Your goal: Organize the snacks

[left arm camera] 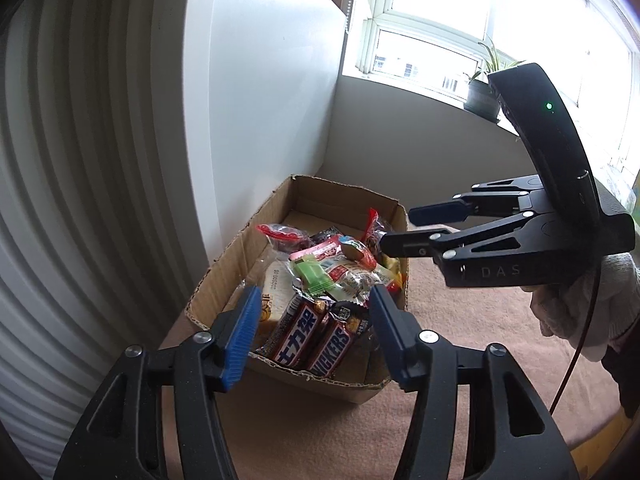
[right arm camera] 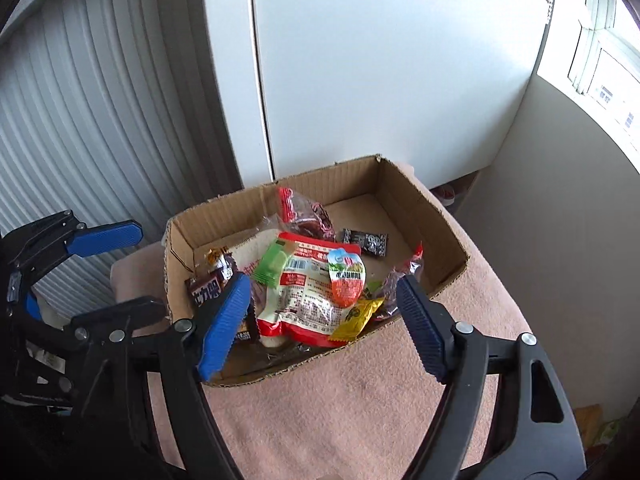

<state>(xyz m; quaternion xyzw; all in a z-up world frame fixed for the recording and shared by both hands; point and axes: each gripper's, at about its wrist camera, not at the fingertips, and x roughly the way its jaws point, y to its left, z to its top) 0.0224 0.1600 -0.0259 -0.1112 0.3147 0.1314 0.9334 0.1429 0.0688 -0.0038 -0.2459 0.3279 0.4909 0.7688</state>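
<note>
A cardboard box point(right arm camera: 420, 216) with torn-off flaps sits on a pink-covered worktop point(right arm camera: 360, 400), its far end close to a white cabinet point(right arm camera: 380, 80) and a ribbed white shutter point(right arm camera: 80, 140) to one side. The snacks are piled in the near half of the box: two Snickers bars point(left arm camera: 316, 340) lie side by side against the near wall, a green wafer packet point(left arm camera: 314, 276) rests above them, and a large red-and-white pouch point(right arm camera: 308, 300) lies across the heap with a small jelly cup point(right arm camera: 347, 278) on top. A yellow sachet point(right arm camera: 356, 318) pokes out at the pouch's lower edge, a red-trimmed clear bag point(right arm camera: 304, 212) leans further back, and a small black sachet point(right arm camera: 365, 242) lies alone on the bare box floor. The left claw point(left arm camera: 312, 336) hovers just over the near wall, spread wide and holding nothing. The right claw point(right arm camera: 320, 320) is likewise spread and holding nothing above the pile; in the left wrist view its tips point(left arm camera: 400, 228) seem to be just beside the jelly cup, though contact cannot be judged. A gloved hand point(left arm camera: 580, 304) grips its handle. A potted plant point(left arm camera: 484, 88) stands on the windowsill.
</note>
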